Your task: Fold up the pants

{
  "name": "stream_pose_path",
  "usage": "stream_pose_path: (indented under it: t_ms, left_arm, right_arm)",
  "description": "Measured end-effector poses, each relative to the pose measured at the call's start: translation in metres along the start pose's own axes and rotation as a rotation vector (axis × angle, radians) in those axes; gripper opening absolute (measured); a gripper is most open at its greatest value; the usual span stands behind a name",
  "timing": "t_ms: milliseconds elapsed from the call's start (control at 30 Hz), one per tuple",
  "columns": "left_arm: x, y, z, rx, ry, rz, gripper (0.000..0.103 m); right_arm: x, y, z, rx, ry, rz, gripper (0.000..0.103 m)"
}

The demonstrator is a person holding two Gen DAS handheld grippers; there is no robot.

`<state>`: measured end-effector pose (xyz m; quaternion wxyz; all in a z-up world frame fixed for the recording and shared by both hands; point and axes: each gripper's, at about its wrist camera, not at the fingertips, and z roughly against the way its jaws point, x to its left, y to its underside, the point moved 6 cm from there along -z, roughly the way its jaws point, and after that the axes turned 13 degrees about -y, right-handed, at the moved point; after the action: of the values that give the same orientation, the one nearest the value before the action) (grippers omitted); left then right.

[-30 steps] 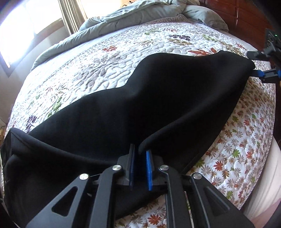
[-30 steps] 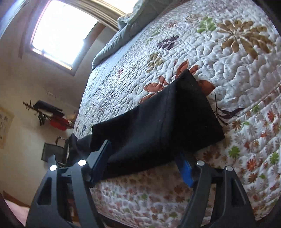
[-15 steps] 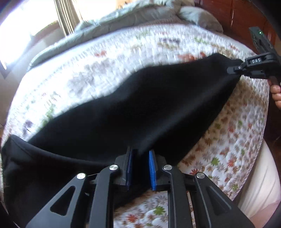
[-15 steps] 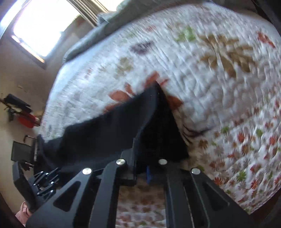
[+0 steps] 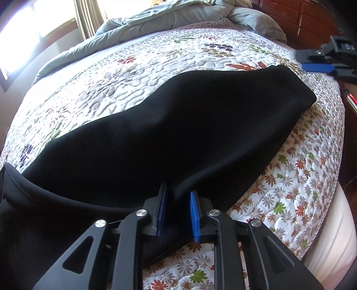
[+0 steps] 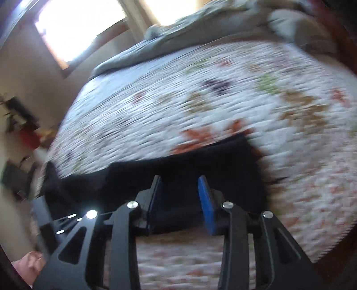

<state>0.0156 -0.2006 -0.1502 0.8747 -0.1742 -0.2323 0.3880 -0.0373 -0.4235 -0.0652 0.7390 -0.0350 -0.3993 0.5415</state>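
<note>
The black pants (image 5: 178, 133) lie lengthwise across the floral quilt (image 5: 133, 67), the leg end at the far right. My left gripper (image 5: 177, 196) holds a raised fold of the pants' near edge between its blue pads. My right gripper (image 5: 321, 64) shows at the far right of the left wrist view, jaws apart, off the leg end. In the blurred right wrist view the right gripper (image 6: 179, 185) is open just above the pants (image 6: 200, 160), gripping nothing.
A rumpled grey blanket (image 5: 178, 20) is piled at the head of the bed. Dark wooden furniture (image 5: 312, 17) stands at the back right. The mattress edge (image 5: 330, 245) drops off at the right. A bright window (image 6: 84, 26) is at the left.
My right gripper shut on the leg end, pulled it taut, then opened and drew back from it. The pants have settled on the quilt. My left gripper keeps its hold.
</note>
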Motion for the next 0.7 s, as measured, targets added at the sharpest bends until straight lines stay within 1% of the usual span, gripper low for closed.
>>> stream_pose_path:
  t_ms: [33,67,100,133,167,200,233,267,300,333,400,433,467,500,533,600,700]
  left_arm:
    - [0.001,0.000,0.000,0.001,0.003,0.007,0.019]
    - [0.001,-0.001,0.000,0.003,0.007,0.013,0.019]
    - [0.003,-0.001,0.001,0.007,0.015,0.029,0.020]
    - [0.006,-0.001,0.003,0.014,0.020,0.044,0.024]
    - [0.009,-0.001,0.007,0.026,0.038,0.064,0.028]
    - [0.012,-0.001,0.012,0.037,0.061,0.085,0.035]
    - [0.016,-0.001,0.018,0.044,0.073,0.106,0.047]
    - [0.023,0.000,0.025,0.048,0.077,0.140,0.055]
    - [0.032,0.001,0.032,0.051,0.074,0.176,0.068]
    - [0.048,0.003,0.038,0.067,0.049,0.230,0.072]
    - [0.070,0.005,0.040,0.103,0.009,0.297,0.073]
    - [0.087,0.007,0.036,0.143,-0.025,0.340,0.073]
    - [0.100,0.008,0.031,0.185,-0.044,0.382,0.073]
    - [0.108,0.008,0.027,0.212,-0.045,0.407,0.073]
    - [0.117,0.009,0.020,0.250,-0.034,0.445,0.073]
    - [0.128,0.008,0.008,0.304,0.017,0.509,0.073]
    - [0.137,0.005,-0.014,0.385,0.062,0.581,0.073]
  right_arm:
    - [0.011,0.006,-0.018,0.052,-0.049,-0.008,0.035]
    - [0.021,0.011,-0.036,0.103,-0.068,-0.015,0.035]
    - [0.026,0.019,-0.056,0.157,-0.065,-0.016,0.035]
    - [0.026,0.027,-0.071,0.206,-0.047,-0.022,0.035]
    - [0.024,0.037,-0.085,0.267,-0.010,-0.039,0.037]
    - [0.018,0.047,-0.095,0.309,0.029,-0.049,0.037]
    - [0.017,0.049,-0.096,0.300,0.038,-0.038,0.037]
    - [0.017,0.050,-0.095,0.299,0.044,-0.017,0.037]
    - [0.017,0.051,-0.094,0.303,0.050,-0.006,0.037]
    - [0.017,0.051,-0.093,0.308,0.059,0.001,0.037]
    - [0.018,0.054,-0.093,0.312,0.085,0.018,0.037]
    - [0.020,0.056,-0.093,0.312,0.100,0.032,0.037]
    - [0.022,0.057,-0.094,0.311,0.118,0.048,0.037]
    - [0.022,0.058,-0.096,0.308,0.132,0.059,0.038]
    - [0.022,0.057,-0.097,0.303,0.141,0.062,0.038]
    - [0.022,0.057,-0.095,0.297,0.142,0.059,0.038]
    - [0.021,0.060,-0.094,0.295,0.120,0.043,0.038]
